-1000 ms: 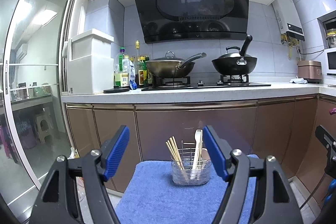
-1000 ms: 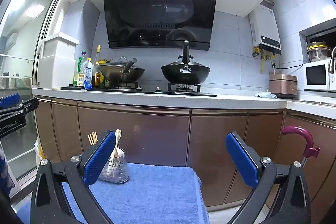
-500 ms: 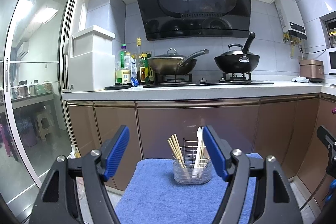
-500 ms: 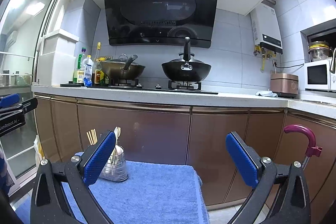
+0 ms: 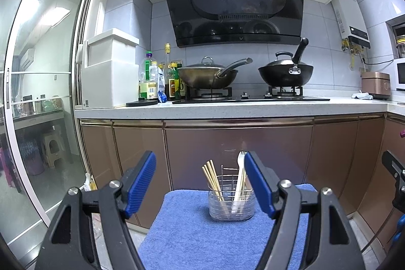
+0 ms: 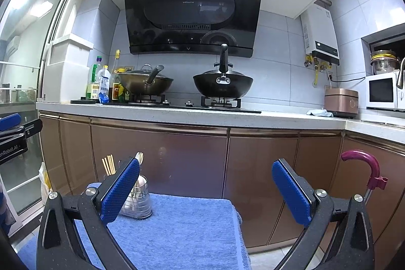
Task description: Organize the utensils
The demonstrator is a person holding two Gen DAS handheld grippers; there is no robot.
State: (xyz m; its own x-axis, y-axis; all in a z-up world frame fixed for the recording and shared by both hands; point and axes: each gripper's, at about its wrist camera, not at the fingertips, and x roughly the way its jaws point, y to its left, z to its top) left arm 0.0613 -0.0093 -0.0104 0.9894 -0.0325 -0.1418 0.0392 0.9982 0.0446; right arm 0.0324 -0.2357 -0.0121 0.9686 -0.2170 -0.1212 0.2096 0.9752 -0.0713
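A clear glass holder with a wire rack (image 5: 231, 201) stands on a blue towel (image 5: 202, 239). Several wooden chopsticks (image 5: 212, 176) lean in its left side and a white plastic fork (image 5: 240, 173) stands in its right side. My left gripper (image 5: 200, 184) is open and empty, hanging short of the holder, its right pad partly covering the fork. In the right wrist view the holder (image 6: 138, 204) sits at the far left of the towel (image 6: 182, 232), half hidden behind the left finger. My right gripper (image 6: 205, 191) is open and holds nothing.
Brown cabinet doors (image 5: 238, 151) rise right behind the towel, under a white counter (image 5: 227, 106) with two woks, bottles and a rice cooker (image 6: 341, 101). A glass sliding door (image 5: 38, 92) is on the left. A magenta hook handle (image 6: 364, 166) stands at the right.
Both views have tilted slightly upward, so the holder sits a little lower in frame. Both grippers stay open and empty; nothing on the towel moved.
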